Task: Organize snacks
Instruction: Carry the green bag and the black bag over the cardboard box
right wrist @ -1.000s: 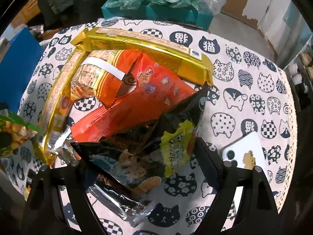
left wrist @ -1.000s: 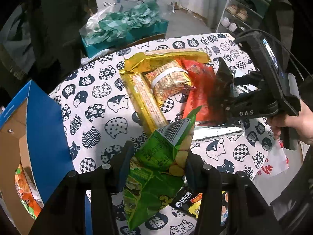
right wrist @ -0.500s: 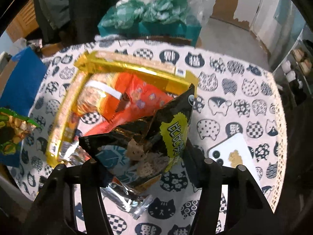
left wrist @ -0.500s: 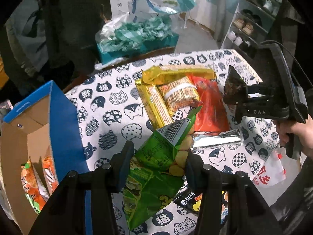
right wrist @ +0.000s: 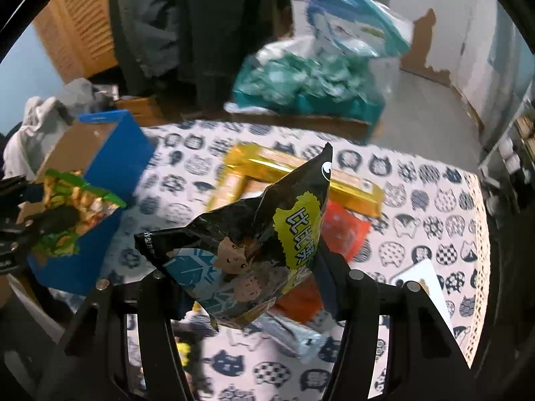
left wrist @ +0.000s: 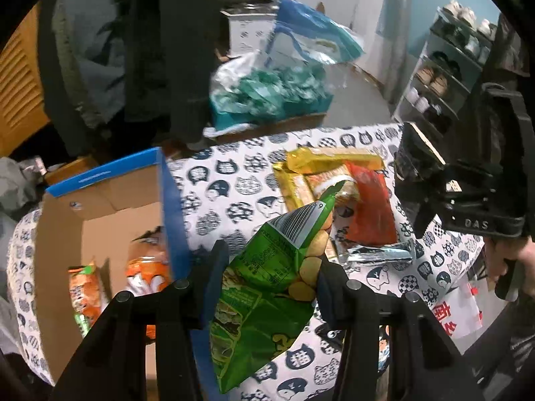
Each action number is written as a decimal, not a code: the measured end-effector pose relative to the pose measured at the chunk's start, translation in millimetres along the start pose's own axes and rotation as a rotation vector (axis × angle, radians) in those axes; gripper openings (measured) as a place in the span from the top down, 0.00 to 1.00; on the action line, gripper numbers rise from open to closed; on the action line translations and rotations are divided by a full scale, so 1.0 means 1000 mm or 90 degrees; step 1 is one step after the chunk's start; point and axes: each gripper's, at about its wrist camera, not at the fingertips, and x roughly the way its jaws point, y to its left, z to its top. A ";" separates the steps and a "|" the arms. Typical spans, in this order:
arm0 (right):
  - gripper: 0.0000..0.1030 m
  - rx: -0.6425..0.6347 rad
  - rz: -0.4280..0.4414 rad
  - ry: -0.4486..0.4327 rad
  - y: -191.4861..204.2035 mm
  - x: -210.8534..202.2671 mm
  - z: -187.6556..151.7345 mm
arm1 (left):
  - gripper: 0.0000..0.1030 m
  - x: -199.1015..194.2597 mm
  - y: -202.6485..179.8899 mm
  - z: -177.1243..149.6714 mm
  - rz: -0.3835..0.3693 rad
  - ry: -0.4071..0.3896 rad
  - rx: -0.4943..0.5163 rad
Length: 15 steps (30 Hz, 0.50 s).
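The left gripper (left wrist: pixel 269 275) has its fingers (left wrist: pixel 214 264) pressed against both sides of a green snack bag (left wrist: pixel 267 277), which hangs between them above the near edge of the desk (left wrist: pixel 234 193). The right gripper (right wrist: pixel 249 277) has its fingers closed on a crumpled black snack bag (right wrist: pixel 254 244) with a yellow label, lifted clear of the cat-print cloth. In the left wrist view that gripper shows at the right edge with the black bag in front of it, and the person's hand (left wrist: pixel 511 264) grips its handle.

Just left of the green bag stands an open blue cardboard box (left wrist: pixel 100 220) with orange snack packets (left wrist: pixel 143 267) inside. On the cloth beyond the held bags lies a cluster of snacks: a silver packet (left wrist: pixel 378 254), a red bag (left wrist: pixel 371 210), and long gold packages (left wrist: pixel 331 160) set along two sides of it. A white phone (right wrist: pixel 424 284) rests on the desk to the right.

Past the desk's far edge sits a teal bin (right wrist: pixel 307 87) heaped with green wrapped items, and dark clothing hangs behind.
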 end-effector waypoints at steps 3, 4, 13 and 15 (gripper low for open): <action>0.44 -0.015 0.011 -0.008 0.016 -0.005 0.006 | 0.52 -0.010 0.013 -0.002 0.019 -0.012 -0.012; 0.44 -0.022 0.017 -0.012 0.024 -0.007 0.009 | 0.52 -0.014 0.020 -0.003 0.024 -0.016 -0.015; 0.44 -0.066 0.046 -0.029 0.073 -0.010 0.032 | 0.71 -0.032 0.071 -0.015 -0.013 -0.026 -0.104; 0.44 -0.075 0.052 -0.029 0.084 -0.009 0.036 | 0.71 -0.035 0.082 -0.018 -0.028 -0.032 -0.126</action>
